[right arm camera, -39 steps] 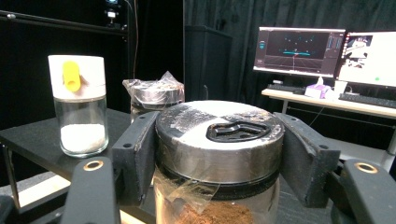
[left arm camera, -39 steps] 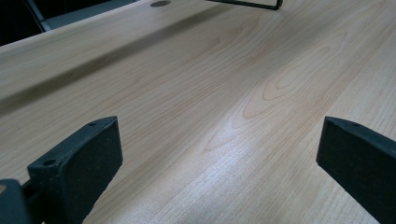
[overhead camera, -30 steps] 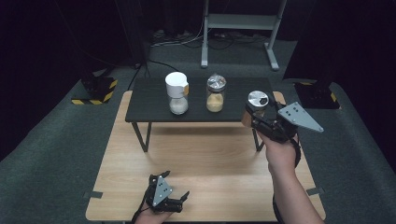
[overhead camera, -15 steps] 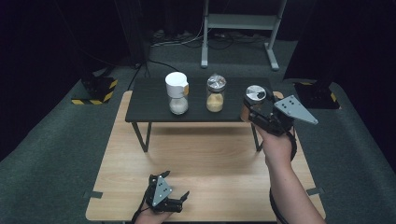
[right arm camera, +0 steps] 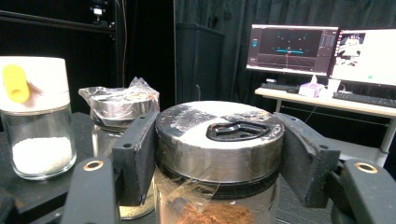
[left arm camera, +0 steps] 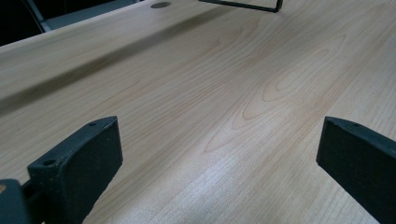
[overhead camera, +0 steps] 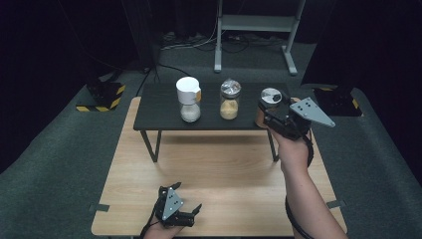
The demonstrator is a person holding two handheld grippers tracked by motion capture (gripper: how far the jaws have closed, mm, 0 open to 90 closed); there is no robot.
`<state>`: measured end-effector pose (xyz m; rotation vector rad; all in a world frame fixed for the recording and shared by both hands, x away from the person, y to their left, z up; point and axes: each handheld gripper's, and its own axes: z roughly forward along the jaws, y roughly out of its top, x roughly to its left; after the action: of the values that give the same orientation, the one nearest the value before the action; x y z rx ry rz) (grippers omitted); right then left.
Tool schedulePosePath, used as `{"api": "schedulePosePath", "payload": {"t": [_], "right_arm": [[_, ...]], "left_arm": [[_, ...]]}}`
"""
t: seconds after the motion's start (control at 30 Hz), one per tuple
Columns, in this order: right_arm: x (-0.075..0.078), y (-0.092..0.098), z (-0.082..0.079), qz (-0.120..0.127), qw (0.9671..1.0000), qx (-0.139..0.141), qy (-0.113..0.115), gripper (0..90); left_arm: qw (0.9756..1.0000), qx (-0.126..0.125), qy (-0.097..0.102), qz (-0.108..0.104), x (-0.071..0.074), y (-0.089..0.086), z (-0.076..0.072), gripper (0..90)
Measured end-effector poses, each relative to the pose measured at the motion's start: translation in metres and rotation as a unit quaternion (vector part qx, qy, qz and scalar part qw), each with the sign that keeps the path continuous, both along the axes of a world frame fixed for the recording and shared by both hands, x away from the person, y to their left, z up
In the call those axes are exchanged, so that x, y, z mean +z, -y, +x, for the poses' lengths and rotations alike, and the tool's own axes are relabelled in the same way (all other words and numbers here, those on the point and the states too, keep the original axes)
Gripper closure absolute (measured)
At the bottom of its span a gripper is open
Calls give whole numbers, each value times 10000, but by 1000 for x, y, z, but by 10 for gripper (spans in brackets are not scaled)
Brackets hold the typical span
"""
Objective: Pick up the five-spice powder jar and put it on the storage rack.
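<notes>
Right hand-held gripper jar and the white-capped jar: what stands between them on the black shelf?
The middle jar with tan powder and a steel lid, seen in the high view, stands between the gripped jar and the white-capped jar.

Brown jar (right arm camera: 219, 158): base cut off by the bottom edge of the right gripper view; its sides hidden behind the pads (right arm camera: 137, 156).
Middle jar (right arm camera: 122, 109): lower part hidden behind one pad.
White jar (right arm camera: 35, 116): left side cut off by the frame.
Left gripper (left arm camera: 219, 154): jaw roots cut off at the bottom edge.
Monitors (right arm camera: 294, 49): screen contents too small to read.
</notes>
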<state>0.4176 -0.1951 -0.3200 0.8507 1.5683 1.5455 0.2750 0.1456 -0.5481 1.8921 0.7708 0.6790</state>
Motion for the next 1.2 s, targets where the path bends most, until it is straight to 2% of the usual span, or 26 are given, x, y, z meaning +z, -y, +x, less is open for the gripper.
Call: {"api": "schedulePosePath", "payload": {"t": [0.63, 0.87, 1.2], "right_arm": [[-4, -2, 17, 45, 9999, -64, -65, 346], [-5, -4, 18, -4, 10000, -74, -18, 345], [-7, -7, 21, 21, 9999, -78, -72, 345]], "left_arm": [[10000, -5, 16, -5, 0, 0, 0, 6], [10000, -2, 23, -6, 0, 0, 0, 6], [10000, -4, 20, -10, 0, 0, 0, 6]]}}
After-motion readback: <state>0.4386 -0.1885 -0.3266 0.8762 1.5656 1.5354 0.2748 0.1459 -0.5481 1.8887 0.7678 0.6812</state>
